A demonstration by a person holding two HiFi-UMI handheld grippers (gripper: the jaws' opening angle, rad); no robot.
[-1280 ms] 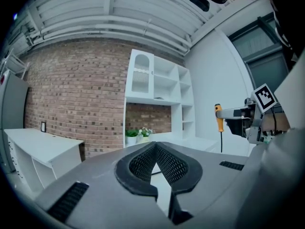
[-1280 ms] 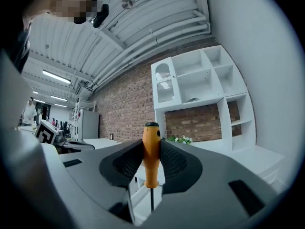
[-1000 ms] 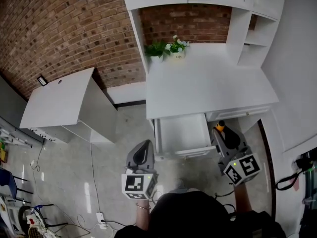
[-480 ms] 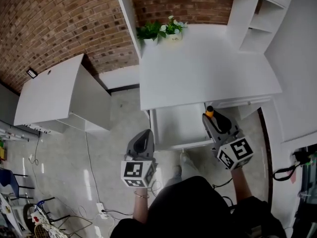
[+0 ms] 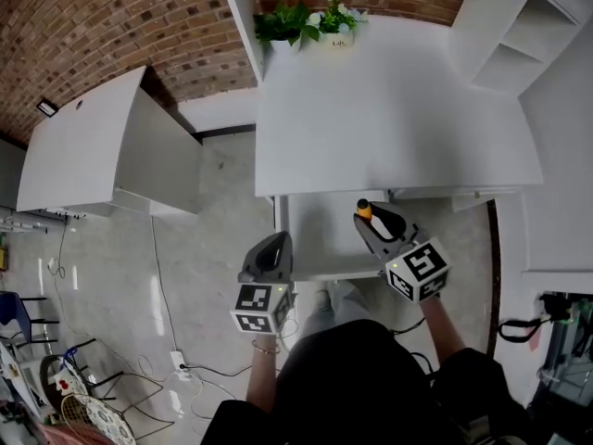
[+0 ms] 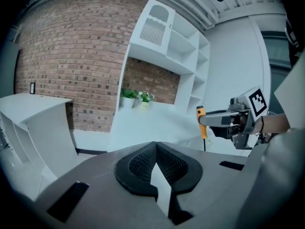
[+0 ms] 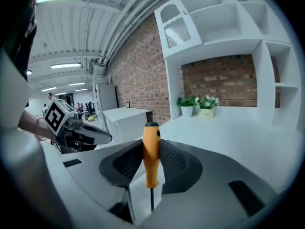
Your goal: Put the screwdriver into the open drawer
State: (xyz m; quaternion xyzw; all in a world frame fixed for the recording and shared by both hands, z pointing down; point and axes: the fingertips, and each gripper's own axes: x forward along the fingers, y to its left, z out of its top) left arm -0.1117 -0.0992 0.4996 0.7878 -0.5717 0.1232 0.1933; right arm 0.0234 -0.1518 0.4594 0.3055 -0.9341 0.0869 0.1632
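The right claw (image 5: 369, 222) is clamped on the screwdriver (image 7: 151, 149), pads pressing the orange handle from both sides; the tool stands upright, handle cap at 12 o'clock, thin shaft hanging toward 6 in the right gripper view; in the head view it hangs over the right part of the open drawer (image 5: 315, 235), whose bare middle lies toward 9 o'clock of the tool; the drawer looks empty where it shows; the left claw (image 6: 154, 162) is closed on nothing, just outside the drawer's front corner at about 8 o'clock; the right hand is plainly nearer; 2 potted plants (image 5: 306, 21) stand at 12 o'clock on the white surface (image 5: 389, 109).
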